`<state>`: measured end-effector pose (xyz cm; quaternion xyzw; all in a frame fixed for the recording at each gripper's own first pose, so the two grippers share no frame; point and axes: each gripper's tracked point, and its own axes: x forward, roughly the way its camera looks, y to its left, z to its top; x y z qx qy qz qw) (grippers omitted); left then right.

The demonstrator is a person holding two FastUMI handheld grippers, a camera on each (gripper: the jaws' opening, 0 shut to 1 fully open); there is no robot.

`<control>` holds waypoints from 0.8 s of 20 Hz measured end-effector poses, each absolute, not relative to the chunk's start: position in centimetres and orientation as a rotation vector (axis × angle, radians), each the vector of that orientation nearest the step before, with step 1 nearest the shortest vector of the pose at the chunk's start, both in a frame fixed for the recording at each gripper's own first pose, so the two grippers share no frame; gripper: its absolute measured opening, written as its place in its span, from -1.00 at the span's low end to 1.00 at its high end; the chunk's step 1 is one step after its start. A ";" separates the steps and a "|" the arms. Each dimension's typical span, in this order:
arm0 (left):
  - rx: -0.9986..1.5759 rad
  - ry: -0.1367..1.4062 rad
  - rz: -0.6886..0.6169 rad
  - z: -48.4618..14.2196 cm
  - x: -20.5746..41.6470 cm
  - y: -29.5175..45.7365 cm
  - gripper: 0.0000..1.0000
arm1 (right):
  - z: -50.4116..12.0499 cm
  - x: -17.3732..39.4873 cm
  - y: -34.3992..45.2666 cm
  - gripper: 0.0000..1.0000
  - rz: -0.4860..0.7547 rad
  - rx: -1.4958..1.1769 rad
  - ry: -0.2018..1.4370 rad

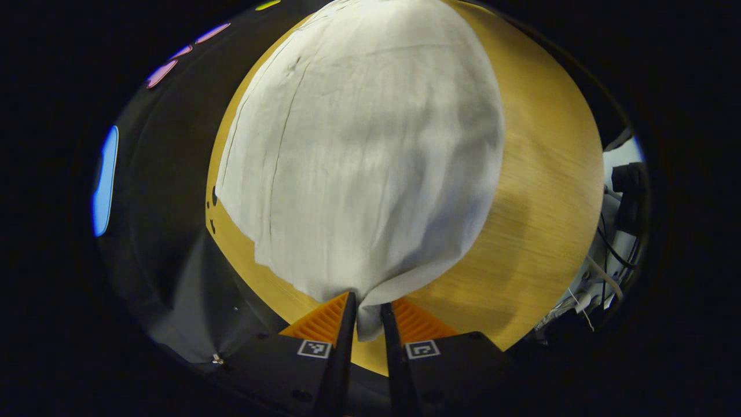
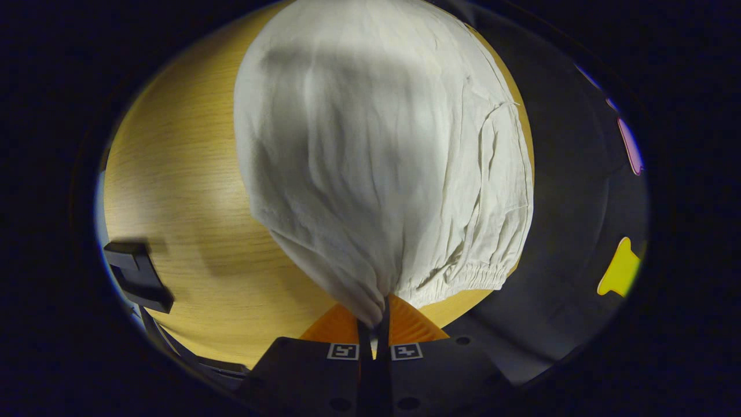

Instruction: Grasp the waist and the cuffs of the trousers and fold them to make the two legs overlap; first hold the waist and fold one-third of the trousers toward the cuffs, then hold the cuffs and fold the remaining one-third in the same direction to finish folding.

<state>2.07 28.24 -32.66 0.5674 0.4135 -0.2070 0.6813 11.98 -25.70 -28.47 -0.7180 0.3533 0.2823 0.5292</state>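
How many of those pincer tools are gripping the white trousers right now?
2. The left gripper pinches one edge of the trousers near the table edge; the right gripper pinches the cloth beside the gathered waistband.

A light wooden table (image 1: 538, 191) stands against black cloth (image 1: 168, 191), with tangled cables (image 1: 608, 260) beside its edge.

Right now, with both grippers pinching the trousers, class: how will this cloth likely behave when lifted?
The trousers will probably hang floppy: the cloth bunches into a drooping point at the left gripper. Likely light, since the right gripper holds up a thin pinch. The wrinkles suggest it creases easily.
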 end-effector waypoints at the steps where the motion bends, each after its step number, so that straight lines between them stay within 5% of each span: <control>1: 1.258 0.942 -0.461 -32.8 2.0 28.1 -0.53 | -28.5 12.0 -25.8 -0.90 0.669 -1.716 0.846; 3: 1.257 0.957 -0.456 -33.0 1.9 28.0 -0.74 | -28.5 12.0 -25.8 -0.90 0.661 -1.714 0.849; 4: 1.270 0.955 -0.441 -33.1 2.1 28.4 -0.63 | -28.5 12.1 -25.8 -0.90 0.661 -1.710 0.849; 6: 1.263 0.950 -0.411 -33.2 1.9 28.5 -0.87 | -28.4 12.1 -25.9 -0.90 0.653 -1.694 0.847; 16: 1.014 0.800 -0.219 -28.5 1.2 27.5 -0.89 | -23.2 13.3 -24.6 -0.90 0.480 -1.540 0.702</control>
